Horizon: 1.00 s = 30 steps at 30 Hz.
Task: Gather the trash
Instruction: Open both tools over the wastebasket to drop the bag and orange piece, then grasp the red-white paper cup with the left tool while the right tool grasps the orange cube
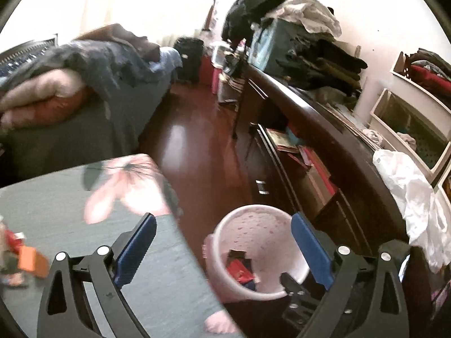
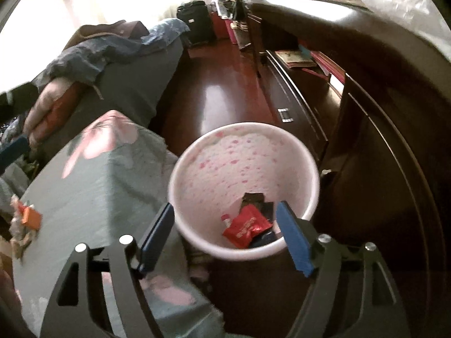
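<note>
A white bin with pink speckles [image 2: 239, 157] stands on the floor between the bed and a dark dresser. Inside it lie a red wrapper [image 2: 246, 225] and dark wrappers [image 2: 256, 200]. My right gripper [image 2: 225, 207] hangs open just above the bin's near rim, nothing between its blue pads. In the left wrist view the same bin [image 1: 253, 225] sits low and right of centre, with the red wrapper [image 1: 239, 270] in it. My left gripper [image 1: 222, 217] is open and empty, spanning the bed corner and the bin. Orange and crumpled trash [image 2: 29, 217] lies on the grey bedspread [image 1: 31, 259].
The grey floral bedspread [image 1: 84, 225] fills the left. A dark dresser [image 2: 380, 112] with open shelves of books runs along the right, with a white plastic bag [image 1: 408, 197] on top. Red-brown floor [image 1: 191, 140] leads to a black suitcase [image 1: 188, 56]. Bedding is piled on the bed [image 1: 70, 79].
</note>
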Tool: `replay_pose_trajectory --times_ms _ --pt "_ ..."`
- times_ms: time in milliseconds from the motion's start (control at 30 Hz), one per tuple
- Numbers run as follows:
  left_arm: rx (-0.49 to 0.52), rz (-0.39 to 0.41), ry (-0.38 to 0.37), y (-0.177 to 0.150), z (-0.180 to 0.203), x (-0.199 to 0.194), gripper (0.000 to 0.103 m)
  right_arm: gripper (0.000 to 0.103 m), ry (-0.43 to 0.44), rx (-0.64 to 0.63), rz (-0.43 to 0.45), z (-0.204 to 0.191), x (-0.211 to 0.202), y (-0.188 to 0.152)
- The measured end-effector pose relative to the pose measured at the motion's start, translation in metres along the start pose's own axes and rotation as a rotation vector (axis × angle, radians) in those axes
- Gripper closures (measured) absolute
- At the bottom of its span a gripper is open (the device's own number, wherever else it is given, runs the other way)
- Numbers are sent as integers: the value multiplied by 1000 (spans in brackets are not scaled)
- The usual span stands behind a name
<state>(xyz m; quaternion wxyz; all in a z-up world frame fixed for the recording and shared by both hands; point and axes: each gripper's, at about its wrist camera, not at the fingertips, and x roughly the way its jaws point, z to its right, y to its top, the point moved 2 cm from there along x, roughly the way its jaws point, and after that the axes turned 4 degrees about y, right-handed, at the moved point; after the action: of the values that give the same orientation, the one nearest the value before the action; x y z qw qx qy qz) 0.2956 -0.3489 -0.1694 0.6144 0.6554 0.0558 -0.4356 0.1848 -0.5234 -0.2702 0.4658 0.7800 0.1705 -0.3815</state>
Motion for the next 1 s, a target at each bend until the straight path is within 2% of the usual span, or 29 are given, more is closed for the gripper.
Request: replay_pose_trajectory --times_ms 267,467,600,733,900,1000 --pt "-54 19 164 -26 -56 -45 4 18 75 -94 0 -55 -34 -17" --pt "-143 -2 350 -51 -126 -60 4 18 125 -179 -48 -98 -35 -36" --pt "-214 -17 447 -62 -175 -67 4 18 150 -230 -74 -127 -32 -48" --pt "-262 1 489 -54 -214 -70 4 18 172 -277 -88 -155 -29 -57" --pt "-204 0 538 -29 -241 -50 4 18 198 -324 -99 -185 -28 -66" --pt "-189 -12 542 -21 -250 -30 4 18 209 -349 -110 -200 -24 -70"
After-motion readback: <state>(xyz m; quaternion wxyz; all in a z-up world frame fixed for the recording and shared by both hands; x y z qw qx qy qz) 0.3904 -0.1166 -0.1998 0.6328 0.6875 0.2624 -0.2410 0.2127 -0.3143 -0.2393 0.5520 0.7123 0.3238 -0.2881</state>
